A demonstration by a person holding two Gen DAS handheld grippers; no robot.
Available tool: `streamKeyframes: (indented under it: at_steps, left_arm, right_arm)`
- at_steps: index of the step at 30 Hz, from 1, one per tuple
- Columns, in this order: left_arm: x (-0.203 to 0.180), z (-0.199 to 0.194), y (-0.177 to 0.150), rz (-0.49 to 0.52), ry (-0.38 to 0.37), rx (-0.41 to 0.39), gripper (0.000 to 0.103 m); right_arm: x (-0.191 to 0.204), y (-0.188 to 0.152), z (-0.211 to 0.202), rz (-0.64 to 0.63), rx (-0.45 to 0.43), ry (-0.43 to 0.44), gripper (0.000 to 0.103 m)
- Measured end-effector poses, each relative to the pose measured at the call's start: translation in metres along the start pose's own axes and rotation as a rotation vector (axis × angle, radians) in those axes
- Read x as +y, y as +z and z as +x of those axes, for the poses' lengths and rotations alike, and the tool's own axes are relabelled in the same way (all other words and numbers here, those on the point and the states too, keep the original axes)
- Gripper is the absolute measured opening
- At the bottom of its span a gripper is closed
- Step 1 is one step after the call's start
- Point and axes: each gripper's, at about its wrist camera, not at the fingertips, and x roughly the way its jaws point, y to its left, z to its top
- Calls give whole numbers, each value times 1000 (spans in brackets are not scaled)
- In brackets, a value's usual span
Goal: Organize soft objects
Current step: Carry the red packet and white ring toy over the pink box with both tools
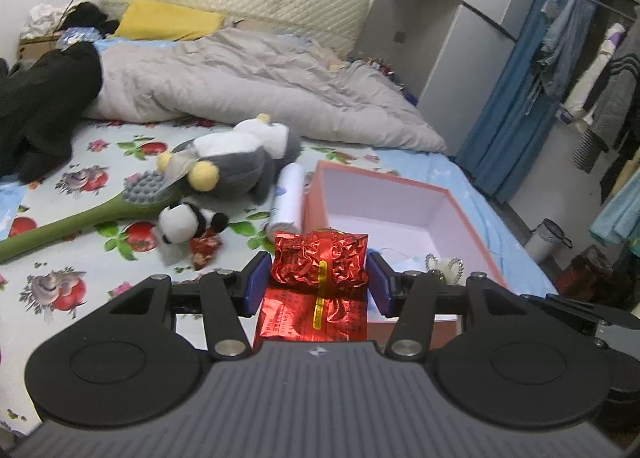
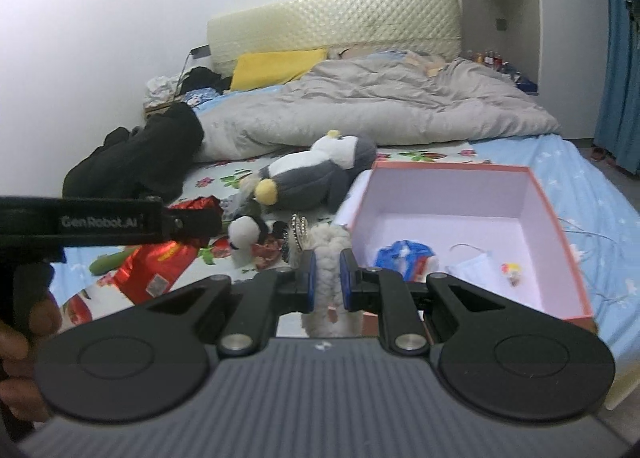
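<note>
Left side first: the left gripper (image 1: 318, 282) is carrying a crinkled red foil packet (image 1: 320, 260), fingers (image 1: 256, 284) pinching its edges, just short of the open pink cardboard box (image 1: 472, 198) on the bed. Moving right, the right gripper (image 2: 326, 278) is squeezing a fluffy white wool toy with silver loops (image 2: 330, 246), fingers clenched on it beside that box. Risk: slick foil slipping free, or both loads crowding the rim together.

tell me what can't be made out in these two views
- Red foil packet, left wrist view: its lower end is hidden behind the gripper body.
- White fluffy item, right wrist view: the jaws cover its middle, so what it is stays unclear.
- Green brush, left wrist view: handle cut off by the left edge.
</note>
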Motion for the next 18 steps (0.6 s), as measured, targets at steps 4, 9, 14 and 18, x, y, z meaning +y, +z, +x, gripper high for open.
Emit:
streamKeyframes:
  at_steps: [4,9,14,18]
  left_arm:
    - [-26,-1,-4,19,-41,5,58]
    - [-53,7,-15,37,-88,38,58]
    - [-71,29,-19,55,-119,84,58]
    - [-82,53,-12,73,-127,114,58]
  right_arm:
    - [-16,-4,-16,16,2,-36,16]
    - [-37,-14,-30,47,-2,-80,16]
    - [-58,-25,-29,94,17,-119,16]
    - [-77,-25,-19,132,34,-140,16]
